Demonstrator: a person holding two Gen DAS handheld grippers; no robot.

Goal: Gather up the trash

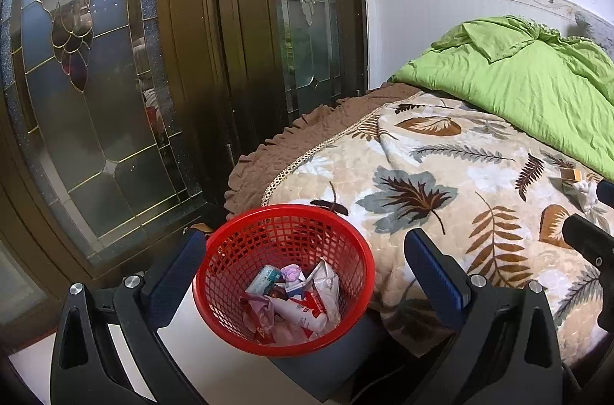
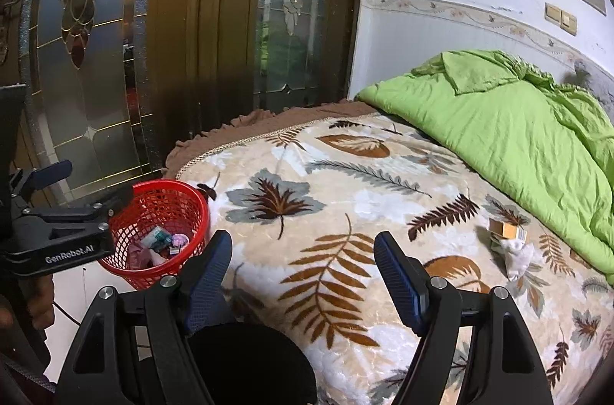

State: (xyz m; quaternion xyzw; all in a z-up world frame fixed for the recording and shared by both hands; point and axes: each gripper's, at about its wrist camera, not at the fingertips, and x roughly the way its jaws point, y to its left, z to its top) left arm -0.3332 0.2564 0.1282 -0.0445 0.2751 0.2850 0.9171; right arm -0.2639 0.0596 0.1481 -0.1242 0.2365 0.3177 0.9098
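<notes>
Both tongs, left (image 1: 307, 259) and right (image 2: 303, 259), gape wide, holding nothing.

Both tongs (image 1: 305, 274) (image 2: 303, 276) agape, empty

Black left gripper (image 2: 92, 190) marked "GenRobot.AI", blue pads (image 1: 433, 270), silver screws.

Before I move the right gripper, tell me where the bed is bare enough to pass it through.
The leaf-print blanket lies bare from the red basket across to the small box and crumpled tissue; the open right gripper hovers over that stretch. It is crowded only at the right, where box and tissue sit close to the green quilt.
</notes>
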